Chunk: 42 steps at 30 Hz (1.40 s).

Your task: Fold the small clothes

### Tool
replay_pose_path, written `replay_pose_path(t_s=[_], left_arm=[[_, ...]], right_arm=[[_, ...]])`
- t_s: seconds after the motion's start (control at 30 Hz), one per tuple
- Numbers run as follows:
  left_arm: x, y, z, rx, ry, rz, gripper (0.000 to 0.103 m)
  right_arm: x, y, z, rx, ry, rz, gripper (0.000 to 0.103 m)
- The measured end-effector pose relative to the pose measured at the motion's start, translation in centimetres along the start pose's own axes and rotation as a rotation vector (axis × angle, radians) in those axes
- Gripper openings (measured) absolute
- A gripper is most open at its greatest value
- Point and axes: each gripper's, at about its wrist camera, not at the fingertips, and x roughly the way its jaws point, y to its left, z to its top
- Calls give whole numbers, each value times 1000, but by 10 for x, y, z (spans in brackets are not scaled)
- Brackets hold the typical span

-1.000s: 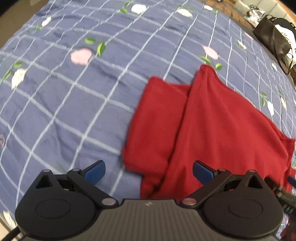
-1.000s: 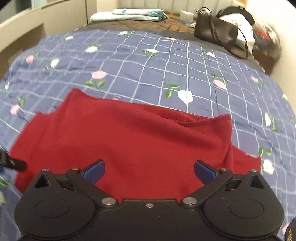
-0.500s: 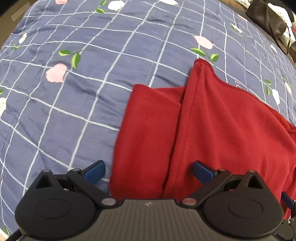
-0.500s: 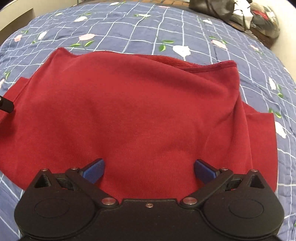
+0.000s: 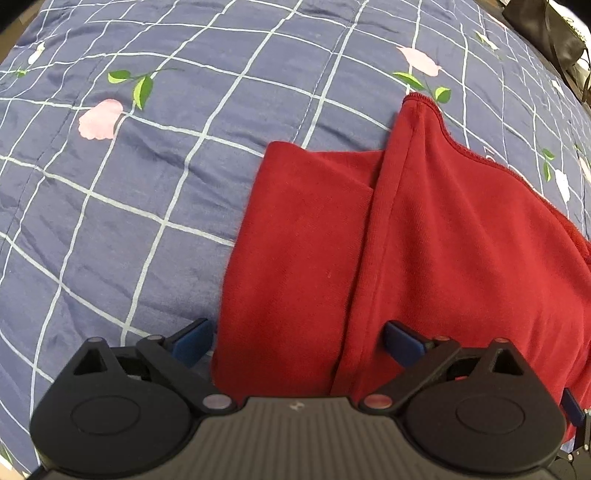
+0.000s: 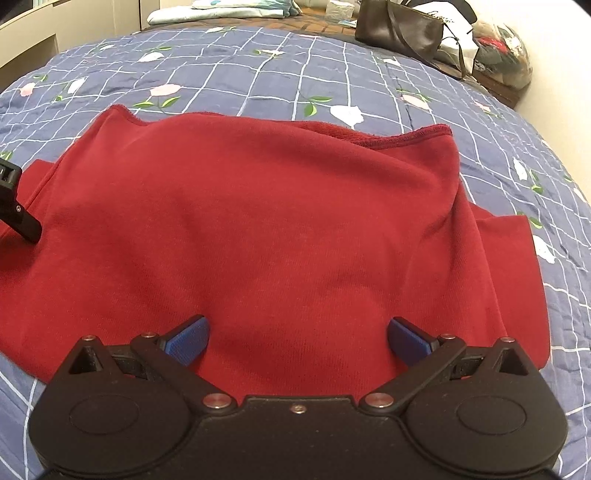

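A red garment [image 5: 424, 251] lies on the blue checked bedspread [image 5: 147, 166], its main body folded over a flatter sleeve-like part [image 5: 295, 240] on the left. My left gripper [image 5: 297, 341] is open, low over the near edge of that left part. The garment fills the right wrist view [image 6: 277, 221], with its hemmed edge at the far side. My right gripper [image 6: 297, 341] is open and empty, low over the garment's near middle. Part of the left gripper [image 6: 16, 206] shows at the left edge of the right wrist view.
The bedspread [image 6: 295, 74] has pink and white flowers. A dark handbag [image 6: 399, 33] and white and clear plastic bags [image 6: 498, 55] sit at the far right. Folded light bedding [image 6: 229, 9] lies at the far end. A pale cabinet [image 6: 33, 40] stands at the left.
Both grippers have moved closer to and lower over the red garment. The garment now lies settled flat on the bed. Both jaws stay open.
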Motion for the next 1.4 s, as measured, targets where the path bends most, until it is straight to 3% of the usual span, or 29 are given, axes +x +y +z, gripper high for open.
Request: replay_pose_path(t_s=[0.17,0.27,0.3,0.33,0.43,0.57,0.7,0.83,1.0,1.17,1.4], left_arm=[[-11,-2,-1,-12,-8,1,76],[-19,-10,-3,-9,-29,33,58],[-22,-12,-4,-5,-40,27,43],[-25,-16,-5,-1,-51,27,35],[-33,-25,-6,-2,-80,50,22],[-49,-38,-11,-31,-125,53,17],[-74,-62,-19,5,-189,25,16],[-99,-104,-27,85,-252,-17,16],[-115,-179,-45,219,-308,-49,15],[-106,-269,-75,359,-302,-107,14],[-69,-379,-146,594,-207,-147,14]], right_arm=[[0,0,1,-3,10,5,103],[0,0,3,-13,22,12,103],[0,0,4,-21,30,16,103],[1,0,4,-33,38,20,103],[1,1,6,-83,70,35,103],[1,-1,10,-165,136,78,103],[-1,-8,15,-245,215,153,103],[-11,-26,11,-269,268,208,103],[-36,-60,-11,-258,250,224,103],[-53,-111,-46,-184,293,197,103],[-67,-191,-99,-36,362,97,103]])
